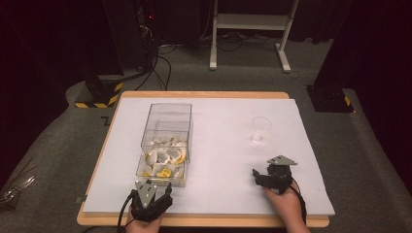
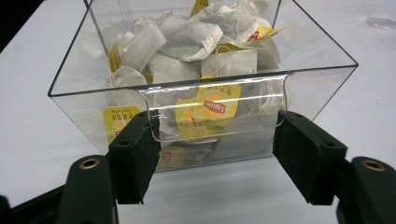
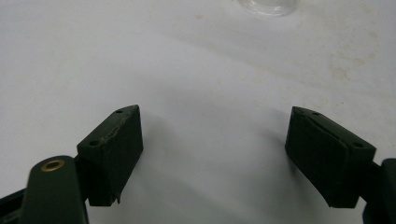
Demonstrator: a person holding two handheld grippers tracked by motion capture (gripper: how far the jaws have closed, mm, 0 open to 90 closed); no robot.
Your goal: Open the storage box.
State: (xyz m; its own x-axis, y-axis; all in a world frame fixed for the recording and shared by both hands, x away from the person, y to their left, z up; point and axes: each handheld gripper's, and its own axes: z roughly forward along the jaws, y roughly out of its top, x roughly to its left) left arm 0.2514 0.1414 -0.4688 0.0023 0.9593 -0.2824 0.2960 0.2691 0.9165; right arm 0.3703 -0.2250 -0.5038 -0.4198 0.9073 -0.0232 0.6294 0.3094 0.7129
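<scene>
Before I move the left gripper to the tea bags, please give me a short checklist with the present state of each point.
1. Left gripper open: ok, jaws wide apart.
2. Left gripper faces the clear box: ok, just in front of its near wall.
3. Tea bags reachable from above: ok, box has no lid.
4. Right gripper free: ok, open over bare table.
5. Glass out of the way: ok, stands to the right, apart.

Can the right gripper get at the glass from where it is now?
Probably yes. The right gripper is open, and bare white table lies between it and the glass; the clear box stands off to the side.
</scene>
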